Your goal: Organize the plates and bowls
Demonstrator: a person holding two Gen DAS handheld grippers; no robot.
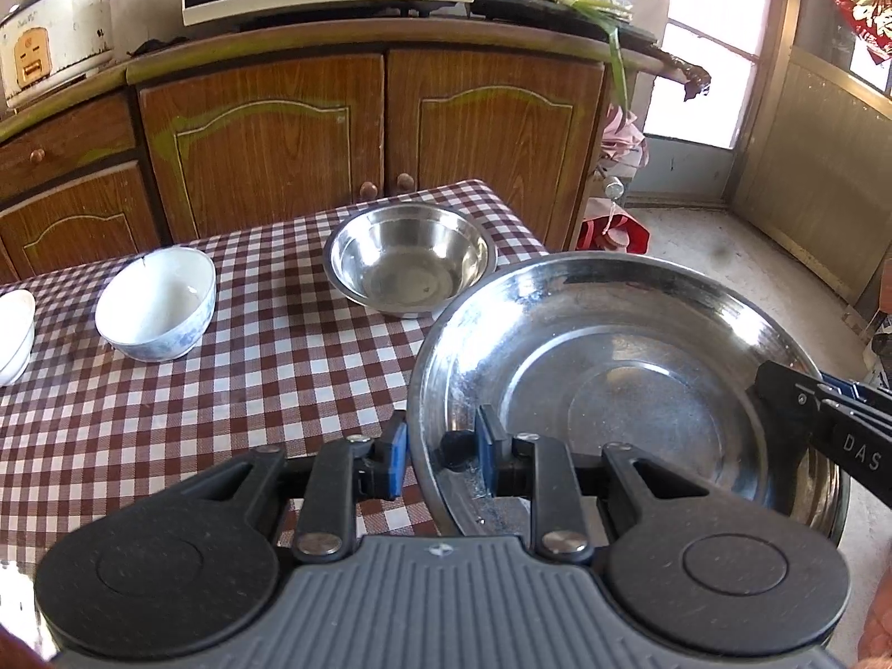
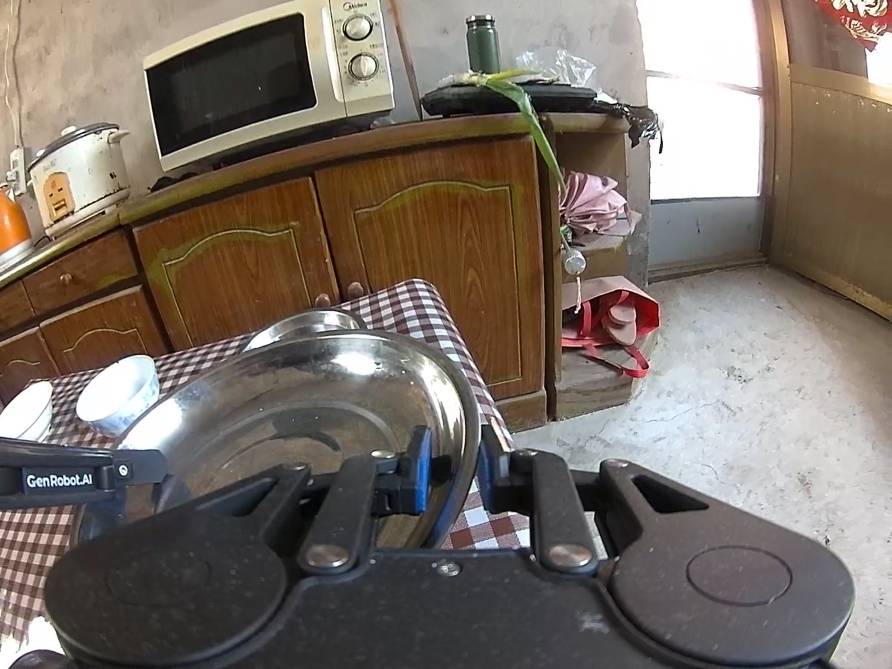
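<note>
A wide, shallow steel plate (image 1: 624, 368) hangs above the table's right edge, held by both grippers. My left gripper (image 1: 440, 446) is shut on its left rim, one blue pad outside and one inside. My right gripper (image 2: 454, 474) is shut on the opposite rim of the same plate (image 2: 312, 396); in the left wrist view it reaches in at the right (image 1: 780, 390). On the checked cloth sit a deep steel bowl (image 1: 410, 259), a white and blue bowl (image 1: 156, 304) and another white bowl (image 1: 14, 334) at the left edge.
The table with the red and white checked cloth (image 1: 223, 390) stands against wooden cabinets (image 1: 262, 139). On the counter are a microwave (image 2: 267, 75), a rice cooker (image 2: 81, 175) and a green flask (image 2: 482, 42). Concrete floor (image 2: 752, 390) lies to the right.
</note>
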